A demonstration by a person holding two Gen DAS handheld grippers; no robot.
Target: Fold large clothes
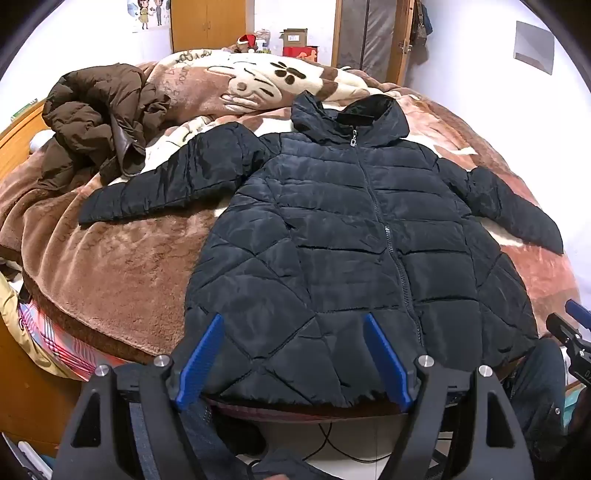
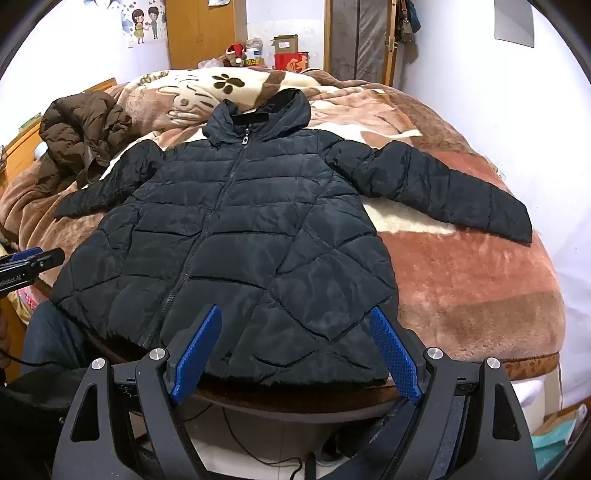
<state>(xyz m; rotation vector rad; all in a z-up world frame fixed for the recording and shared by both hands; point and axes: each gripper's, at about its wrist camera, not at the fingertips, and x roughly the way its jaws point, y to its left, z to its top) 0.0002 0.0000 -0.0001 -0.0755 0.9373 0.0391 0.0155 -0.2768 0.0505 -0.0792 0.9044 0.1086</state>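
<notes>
**user_a:** Jacket [image 1: 332,229] check — the black puffer is lying front-up on the bed, zipped, with both sleeves thrown out to the sides and its hood [image 1: 351,114] pointing toward the far wall. Its hem sits right at the near edge of the bed, just past the fingers of both tools.

**user_b:** Yep, the right-hand view shows the jacket [image 2: 236,236] the same way. What's under it?

**user_a:** A fuzzy brown and cream blanket [image 1: 122,258] with a paw print pattern. A crumpled brown coat [image 1: 96,118] is piled on the far left of the bed, close to the black sleeve, but I can't tell if they touch.

**user_b:** And the jaws?

**user_a:** Left gripper [image 1: 293,358]: jaws spread wide, blue pads on either side of the hem, nothing held. Right gripper [image 2: 295,350]: same deal, wide apart and gripping nothing, hovering at the hem's right half.

**user_b:** The zipper [image 2: 207,229] runs the whole front with the pull up at the collar. A wooden wardrobe [image 2: 199,33] and a red box [image 2: 291,61] stand behind the bed.
</notes>
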